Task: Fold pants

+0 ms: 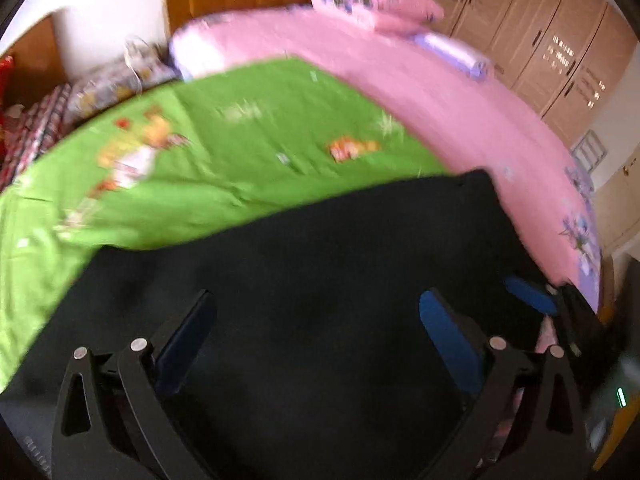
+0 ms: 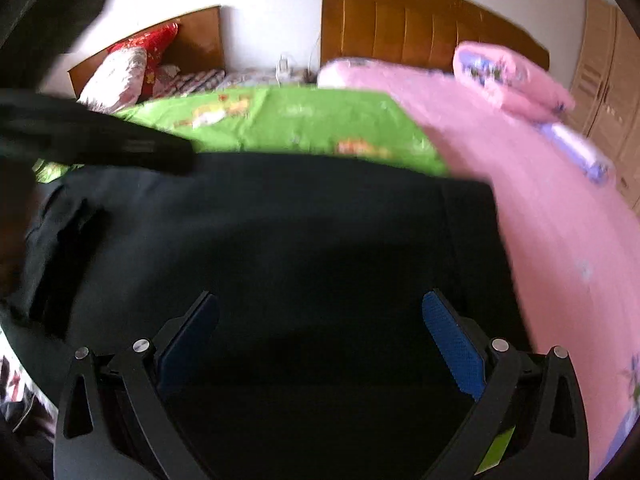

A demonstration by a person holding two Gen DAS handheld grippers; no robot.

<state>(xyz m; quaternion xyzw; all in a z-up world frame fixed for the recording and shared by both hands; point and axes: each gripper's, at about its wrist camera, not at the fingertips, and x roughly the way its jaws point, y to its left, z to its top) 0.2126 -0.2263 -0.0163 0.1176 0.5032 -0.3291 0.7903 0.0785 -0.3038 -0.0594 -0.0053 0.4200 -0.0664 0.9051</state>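
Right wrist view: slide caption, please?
Open right gripper above dark pants spread over green sheet and pink sheet.

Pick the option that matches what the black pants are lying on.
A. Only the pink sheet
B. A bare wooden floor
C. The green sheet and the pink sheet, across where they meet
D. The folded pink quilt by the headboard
C: the black pants cover the near edge of the green sheet, and their right side reaches onto the pink sheet.
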